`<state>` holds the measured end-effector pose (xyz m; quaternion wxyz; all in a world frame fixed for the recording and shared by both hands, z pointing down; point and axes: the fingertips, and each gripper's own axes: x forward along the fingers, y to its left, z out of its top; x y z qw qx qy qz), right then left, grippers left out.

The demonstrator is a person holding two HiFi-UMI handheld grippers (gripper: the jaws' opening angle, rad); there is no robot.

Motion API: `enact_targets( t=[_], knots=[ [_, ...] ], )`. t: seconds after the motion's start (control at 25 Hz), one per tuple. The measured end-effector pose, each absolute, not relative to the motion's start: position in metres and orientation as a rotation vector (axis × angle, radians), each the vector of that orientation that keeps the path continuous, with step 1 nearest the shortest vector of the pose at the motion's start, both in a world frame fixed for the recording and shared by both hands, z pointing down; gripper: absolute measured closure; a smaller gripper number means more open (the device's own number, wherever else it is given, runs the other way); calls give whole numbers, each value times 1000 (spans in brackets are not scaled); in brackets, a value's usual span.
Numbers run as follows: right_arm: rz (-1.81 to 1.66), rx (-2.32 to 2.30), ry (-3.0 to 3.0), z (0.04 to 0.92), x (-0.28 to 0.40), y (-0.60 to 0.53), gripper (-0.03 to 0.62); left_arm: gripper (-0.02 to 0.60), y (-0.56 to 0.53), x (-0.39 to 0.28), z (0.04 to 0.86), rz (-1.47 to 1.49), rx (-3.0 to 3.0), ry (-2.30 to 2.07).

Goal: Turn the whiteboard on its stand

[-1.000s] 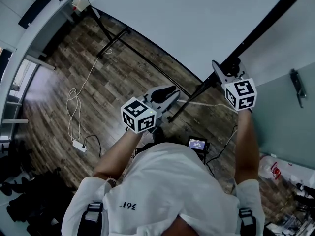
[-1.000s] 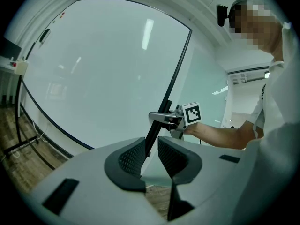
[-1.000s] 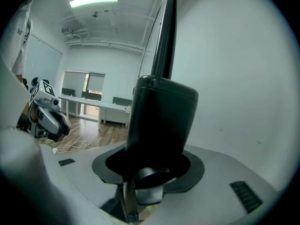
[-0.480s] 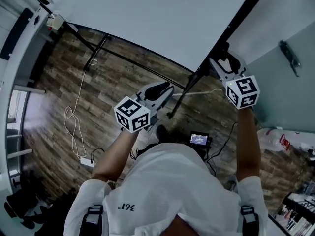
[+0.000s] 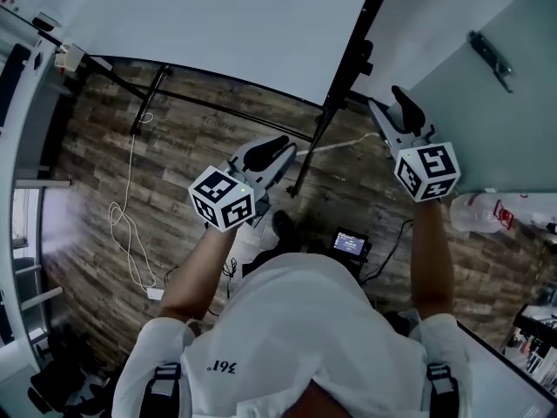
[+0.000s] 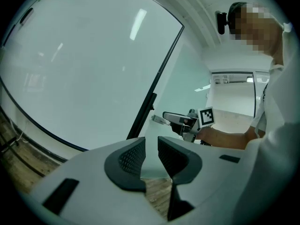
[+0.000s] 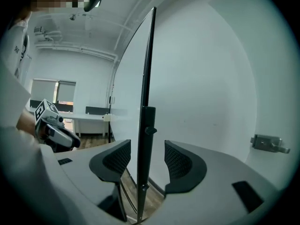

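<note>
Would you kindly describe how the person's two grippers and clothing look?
Both the left gripper and right gripper are pale grey plastic with dark, ribbed jaw pads; each bears a white cube with black square markers. The person wears a white short-sleeved shirt and dark shoulder straps.

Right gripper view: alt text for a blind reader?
The right gripper, jaws just opened wide, frames the black side post of the whiteboard without touching it. The board is seen nearly edge-on; the left gripper shows at far left.
</note>
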<state>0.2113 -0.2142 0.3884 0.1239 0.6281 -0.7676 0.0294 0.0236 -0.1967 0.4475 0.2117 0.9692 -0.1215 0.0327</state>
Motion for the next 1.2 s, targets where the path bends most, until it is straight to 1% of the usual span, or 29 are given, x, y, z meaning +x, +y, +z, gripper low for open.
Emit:
enact_targets(
  t=[0.24,0.68,0.88,1.2],
  knots=[
    [113,1840,-2294,387,201,-151,360,508,-145,31,440,66,2680,-393],
    [109,1756,-2339,392,163,-36,446,508,-30,17,433,17,2663,-438],
    [115,1736,-2379,390,144,5,471,508,6,1,427,-1,2667,-472],
    [149,1719,-2424,393,121,50,490,509,39,-24,421,-12,2673,-538]
  ],
)
